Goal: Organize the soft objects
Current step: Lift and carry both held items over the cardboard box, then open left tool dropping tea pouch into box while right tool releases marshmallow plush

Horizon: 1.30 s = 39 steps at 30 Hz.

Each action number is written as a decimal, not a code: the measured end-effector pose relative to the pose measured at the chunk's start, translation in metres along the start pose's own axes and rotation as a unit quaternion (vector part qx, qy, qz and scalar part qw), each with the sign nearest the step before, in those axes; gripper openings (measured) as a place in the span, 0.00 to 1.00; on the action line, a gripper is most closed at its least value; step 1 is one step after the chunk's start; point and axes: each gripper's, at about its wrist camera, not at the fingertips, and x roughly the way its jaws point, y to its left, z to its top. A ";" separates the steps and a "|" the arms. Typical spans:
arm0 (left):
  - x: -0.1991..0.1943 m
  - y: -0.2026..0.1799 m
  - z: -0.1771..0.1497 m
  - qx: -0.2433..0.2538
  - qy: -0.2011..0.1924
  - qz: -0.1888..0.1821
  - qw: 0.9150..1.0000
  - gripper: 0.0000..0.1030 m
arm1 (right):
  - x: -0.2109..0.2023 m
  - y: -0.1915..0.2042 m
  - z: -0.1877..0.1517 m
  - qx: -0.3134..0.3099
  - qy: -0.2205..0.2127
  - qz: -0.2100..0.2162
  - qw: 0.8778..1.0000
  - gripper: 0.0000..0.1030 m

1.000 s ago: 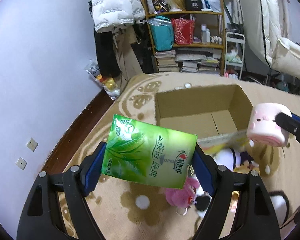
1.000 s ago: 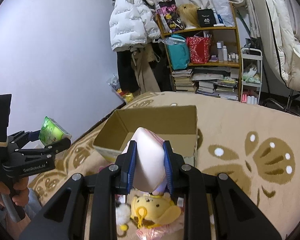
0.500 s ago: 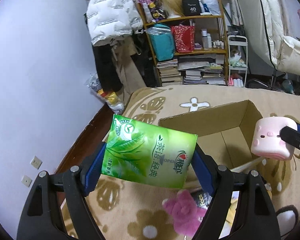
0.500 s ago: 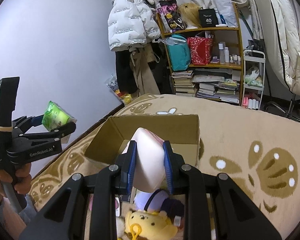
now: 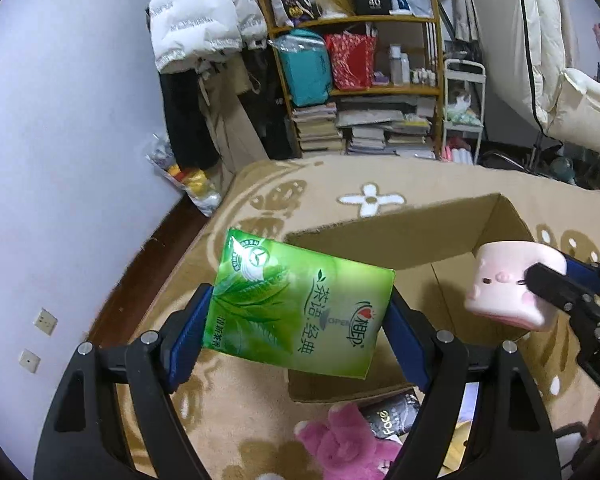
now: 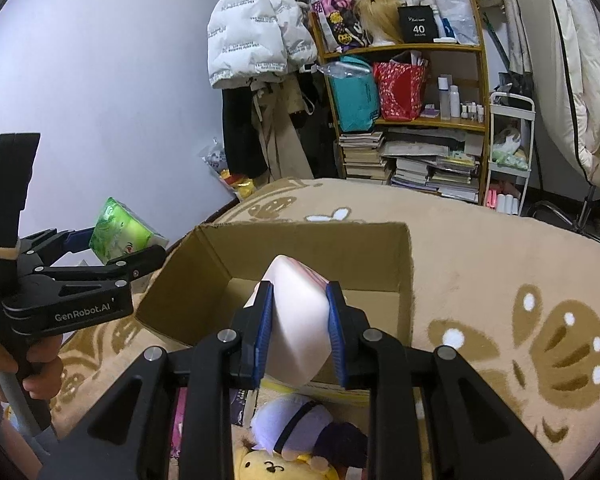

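The left claw (image 5: 298,320) is clamping a soft green plastic tissue pack with a tea-leaf print (image 5: 300,306) between its blue pads, holding it in the air over the near left corner of the open brown cardboard box (image 5: 404,236) sitting on the beige flower-patterned carpet (image 5: 300,192). To its right, the right claw (image 6: 298,334) is squeezing a pale pink square plush with a small face (image 5: 512,284) above the box's open top. Below it, on the carpet just beside the box's near wall, a bright pink plush toy (image 5: 340,444), a lavender and dark purple plush (image 6: 300,426) and a yellow plush face (image 6: 272,466) are lying together.
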 end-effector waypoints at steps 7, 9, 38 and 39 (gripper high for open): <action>0.017 -0.008 -0.005 -0.004 0.018 -0.028 0.999 0.78 | 0.012 -0.004 -0.003 0.004 0.008 0.005 1.000 0.29; 0.018 -0.010 -0.006 -0.004 0.019 -0.033 0.999 0.78 | 0.014 -0.004 -0.004 0.005 0.008 0.005 1.000 0.32; -0.011 -0.002 -0.013 -0.012 0.026 -0.032 0.999 1.00 | -0.017 -0.004 -0.023 0.032 0.011 -0.016 0.999 0.93; -0.014 0.000 -0.014 -0.013 0.024 -0.029 0.999 1.00 | -0.019 -0.003 -0.024 0.031 0.011 -0.017 0.999 0.93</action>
